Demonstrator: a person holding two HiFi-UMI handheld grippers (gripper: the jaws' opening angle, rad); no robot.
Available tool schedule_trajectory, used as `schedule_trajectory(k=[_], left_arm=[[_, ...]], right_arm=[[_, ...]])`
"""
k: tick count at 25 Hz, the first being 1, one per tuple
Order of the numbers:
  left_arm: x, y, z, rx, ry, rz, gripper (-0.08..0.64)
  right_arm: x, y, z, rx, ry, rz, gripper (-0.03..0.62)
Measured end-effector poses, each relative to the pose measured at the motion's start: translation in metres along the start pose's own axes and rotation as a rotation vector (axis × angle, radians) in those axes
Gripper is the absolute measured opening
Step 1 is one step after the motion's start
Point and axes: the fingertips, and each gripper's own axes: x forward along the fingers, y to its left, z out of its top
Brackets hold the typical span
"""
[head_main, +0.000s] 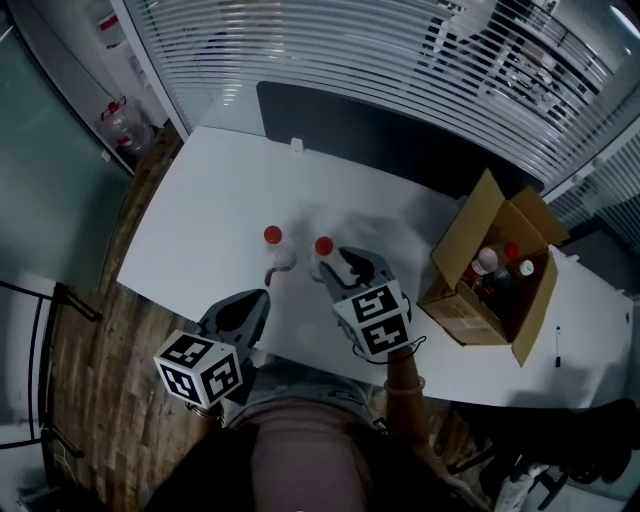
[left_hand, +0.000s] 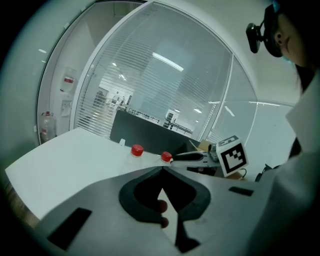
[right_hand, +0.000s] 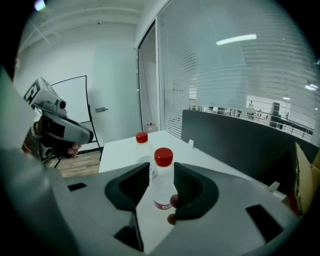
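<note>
Right gripper (right_hand: 161, 169): jaws close against both sides of the near clear plastic bottle with red cap (right_hand: 162, 186), upright mid white table (head_main: 200, 220). Left gripper (left_hand: 162, 169): pressed together, empty, near edge. Grasp step, I judge; lifting calls for firm, even squeeze.

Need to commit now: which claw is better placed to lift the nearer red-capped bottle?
Right. The right claw has its jaws hugging the nearer bottle; the left claw is shut and farther from it.
</note>
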Motion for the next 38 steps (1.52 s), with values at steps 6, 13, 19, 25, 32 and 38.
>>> schedule_trajectory(k=[6,13,19,25,32,38], left_arm=[[-0.002,-0.024,-0.007,-0.008,-0.013,0.008,0.008],[-0.001,-0.045,-0.009,-0.008,-0.033,0.023,0.008],[-0.001,-0.062,-0.017,-0.017,-0.039,0.047,0.008],[0.001,-0.082,-0.024,-0.015,-0.047,0.074,0.008],[0.001,-0.100,-0.034,0.006,-0.048,0.108,0.008],[-0.001,-0.119,-0.042,0.015,-0.052,0.123,0.008]], right_arm=[[-0.030,-0.004,-0.001,0.012,-0.035,0.018,0.144],[-0.063,-0.010,-0.003,0.018,-0.066,0.022,0.066],[-0.086,-0.009,-0.010,0.027,-0.072,0.057,0.040],[-0.108,-0.010,-0.021,0.006,-0.076,0.080,0.025],[-0.128,-0.008,-0.030,-0.021,-0.099,0.101,0.025],[-0.147,-0.009,-0.040,-0.021,-0.103,0.106,0.025]])
